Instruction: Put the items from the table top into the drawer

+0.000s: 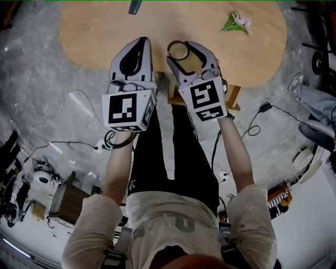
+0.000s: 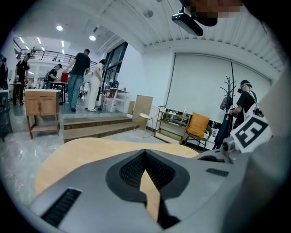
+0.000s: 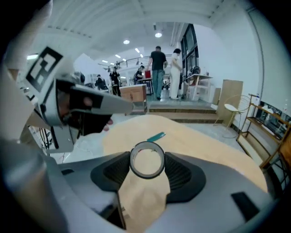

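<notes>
Gripping a roll of tape (image 3: pixel 147 176) by its outer rim, the right hand-held gripper (image 1: pixel 182 51) holds the ring clear of the bench (image 1: pixel 105 37), near its front edge. The left hand-held gripper (image 1: pixel 140 43) sits beside it with its jaws closed tip to tip and nothing between them.

By my reading the task is at an early or middle stage: 1 item is picked up but not yet stowed, and 2 more lie on the bench, a slim teal thing (image 1: pixel 135 6) at the far edge and a flower sprig (image 1: pixel 236 22) to the right. No view shows the drawer plainly, so I cannot tell whether it is open or what it holds.

The tape is a thin, rigid hoop, dark outside and pale within. The bench top is smooth, light wood with a rounded outline. The sprig looks soft, with pink petals and green leaves. The jaw pads are ribbed black rubber in grey plastic shells.
</notes>
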`<state>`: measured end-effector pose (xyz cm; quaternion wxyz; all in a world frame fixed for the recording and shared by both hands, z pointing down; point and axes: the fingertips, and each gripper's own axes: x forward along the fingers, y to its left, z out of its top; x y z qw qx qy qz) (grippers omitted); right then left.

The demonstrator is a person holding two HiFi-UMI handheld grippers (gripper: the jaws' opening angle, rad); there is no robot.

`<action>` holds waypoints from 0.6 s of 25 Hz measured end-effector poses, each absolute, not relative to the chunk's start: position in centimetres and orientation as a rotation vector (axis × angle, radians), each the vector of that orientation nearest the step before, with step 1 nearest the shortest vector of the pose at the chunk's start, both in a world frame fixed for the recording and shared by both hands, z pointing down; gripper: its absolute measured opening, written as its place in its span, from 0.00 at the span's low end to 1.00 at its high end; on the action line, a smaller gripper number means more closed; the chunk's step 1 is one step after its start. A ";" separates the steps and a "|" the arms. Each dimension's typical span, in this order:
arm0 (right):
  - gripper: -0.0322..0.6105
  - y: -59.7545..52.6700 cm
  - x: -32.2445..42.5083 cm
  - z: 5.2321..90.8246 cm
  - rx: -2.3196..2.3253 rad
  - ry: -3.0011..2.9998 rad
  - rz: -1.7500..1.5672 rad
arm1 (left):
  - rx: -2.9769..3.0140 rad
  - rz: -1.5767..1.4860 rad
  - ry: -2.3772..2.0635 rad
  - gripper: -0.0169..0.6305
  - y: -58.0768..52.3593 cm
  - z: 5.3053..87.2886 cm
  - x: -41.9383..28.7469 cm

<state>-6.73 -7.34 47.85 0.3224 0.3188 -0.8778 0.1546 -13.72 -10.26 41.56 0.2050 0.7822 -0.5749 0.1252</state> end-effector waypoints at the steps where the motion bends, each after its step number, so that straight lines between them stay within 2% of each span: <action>1: 0.44 -7.5 -6.3 46.2 0.878 -2.332 0.402 | 2.194 0.350 -1.604 0.04 -10.4 41.0 -13.4; 7: 0.44 -7.3 -4.6 39.0 1.007 -2.499 0.290 | 2.266 0.335 -1.589 0.04 -10.6 38.9 -12.0; 15: 0.44 -6.1 -3.0 38.3 0.995 -2.496 0.303 | 2.272 0.350 -1.573 0.04 -10.0 39.0 -11.1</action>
